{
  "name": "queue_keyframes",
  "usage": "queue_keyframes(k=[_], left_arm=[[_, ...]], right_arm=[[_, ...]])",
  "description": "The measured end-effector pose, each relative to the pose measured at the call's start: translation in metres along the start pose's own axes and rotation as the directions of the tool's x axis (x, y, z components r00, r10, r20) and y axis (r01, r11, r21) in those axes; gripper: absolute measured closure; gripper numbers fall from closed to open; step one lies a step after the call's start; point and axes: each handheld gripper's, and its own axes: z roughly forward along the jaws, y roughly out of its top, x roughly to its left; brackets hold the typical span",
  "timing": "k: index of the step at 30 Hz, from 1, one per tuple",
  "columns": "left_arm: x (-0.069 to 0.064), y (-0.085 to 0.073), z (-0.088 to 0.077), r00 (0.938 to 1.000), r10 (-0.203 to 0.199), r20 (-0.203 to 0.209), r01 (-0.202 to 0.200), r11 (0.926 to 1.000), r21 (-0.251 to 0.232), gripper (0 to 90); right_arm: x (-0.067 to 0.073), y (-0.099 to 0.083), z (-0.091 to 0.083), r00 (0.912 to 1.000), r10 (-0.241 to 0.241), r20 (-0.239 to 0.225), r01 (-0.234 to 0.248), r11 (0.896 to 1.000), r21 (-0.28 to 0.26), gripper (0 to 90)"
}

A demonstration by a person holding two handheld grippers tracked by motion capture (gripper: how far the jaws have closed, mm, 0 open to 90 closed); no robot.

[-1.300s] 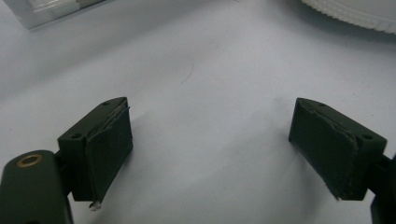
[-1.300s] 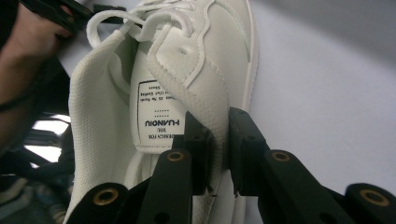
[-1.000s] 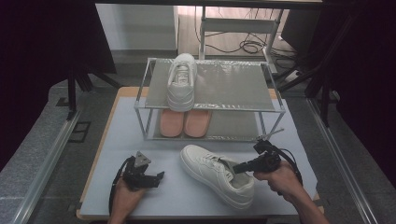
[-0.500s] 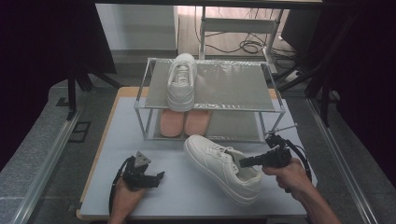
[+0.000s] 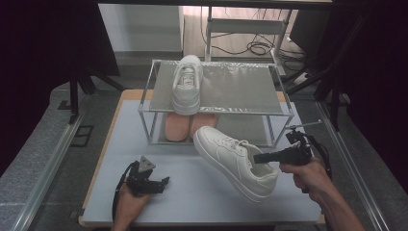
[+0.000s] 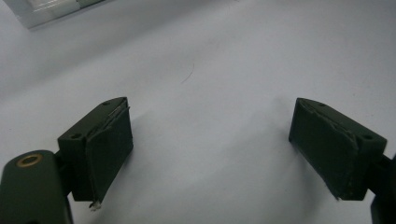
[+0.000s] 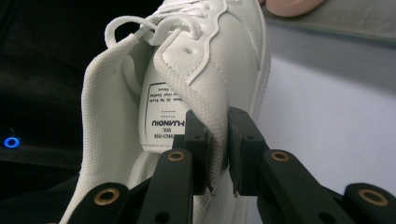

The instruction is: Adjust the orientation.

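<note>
A white sneaker [image 5: 233, 160] hangs tilted above the mat, toe toward the rack, with my right gripper [image 5: 262, 157] shut on its collar. In the right gripper view the two jaws pinch the sneaker's side wall [image 7: 205, 88] next to the inner label, my right gripper [image 7: 218, 148] seen from behind. A matching white sneaker [image 5: 186, 84] rests on the top shelf of the metal rack [image 5: 250, 109]. My left gripper [image 5: 161, 183] lies low on the mat at the front left, and its own view shows my left gripper [image 6: 210, 149] open over bare mat.
A pair of pink insoles [image 5: 185, 126] lies on the rack's lower level. The grey mat [image 5: 120, 139] covers a wooden table with metal rails on both sides. Black stands and cables sit beyond the rack.
My right gripper has lifted the white sneaker off the mat and swung its toe up toward the rack. The left gripper has stayed put.
</note>
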Motion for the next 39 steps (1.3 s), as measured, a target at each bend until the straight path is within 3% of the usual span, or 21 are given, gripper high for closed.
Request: queue_keyframes(k=[18,26,34,39], left_arm=[[0.000,0.000,0.000,1.0000,0.000,0.001,0.000,1.0000,0.000,13.3],[0.000,0.000,0.000,1.0000,0.001,0.002,-0.001,1.0000,0.001,13.3],[0.000,0.000,0.000,1.0000,0.000,0.002,0.000,1.0000,0.001,13.3],[0.000,0.000,0.000,1.0000,0.001,0.002,-0.001,1.0000,0.001,13.3]], right_arm=[[0.014,0.017,-0.026,0.9962,0.048,-0.073,-0.053,0.996,-0.078,79.9],[0.015,0.024,-0.041,0.9939,0.085,-0.071,-0.093,0.988,-0.126,79.9],[0.022,0.030,-0.049,0.9923,0.086,-0.088,-0.100,0.982,-0.162,80.1],[0.024,0.038,-0.058,0.9930,0.100,-0.063,-0.111,0.975,-0.193,80.1]])
